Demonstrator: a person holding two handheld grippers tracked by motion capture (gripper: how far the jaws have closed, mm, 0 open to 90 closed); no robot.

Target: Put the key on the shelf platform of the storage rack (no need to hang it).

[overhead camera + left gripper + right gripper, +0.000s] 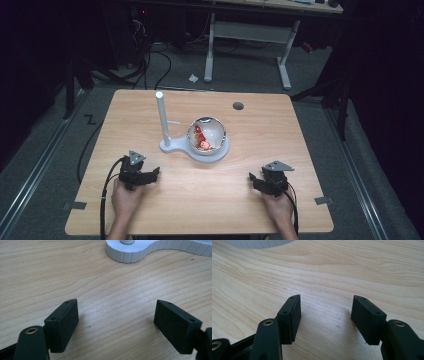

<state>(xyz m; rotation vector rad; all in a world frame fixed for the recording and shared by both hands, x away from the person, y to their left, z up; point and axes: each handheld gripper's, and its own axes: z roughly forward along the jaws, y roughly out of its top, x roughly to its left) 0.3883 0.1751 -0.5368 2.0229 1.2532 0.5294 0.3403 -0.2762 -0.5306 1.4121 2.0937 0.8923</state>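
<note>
So both grippers are parked low near the front edge of the table [150,105], 1 on each side, and neither has anything in it. The left gripper [150,175] has its jaws spread wide, just bare wood between them in the left gripper view, same story for the right gripper [256,181], maybe a touch less wide.

The thing to go for is the clear globe [207,134] with something red inside it, sitting on a white base [172,146] with a tall white post [162,117] standing up at its left end. It sits mid-table, ahead of both hands and between them.

The relation that matters: the globe lies forward and to the right of the left gripper, forward and to the left of the right one. The base's long axis runs roughly left-right, post end toward the left hand, globe end toward the right. I'd guess the left gripper is a bit nearer the base, and its scalloped edge [130,255] shows right ahead of those jaws. Both arms are still well apart from it.
</note>
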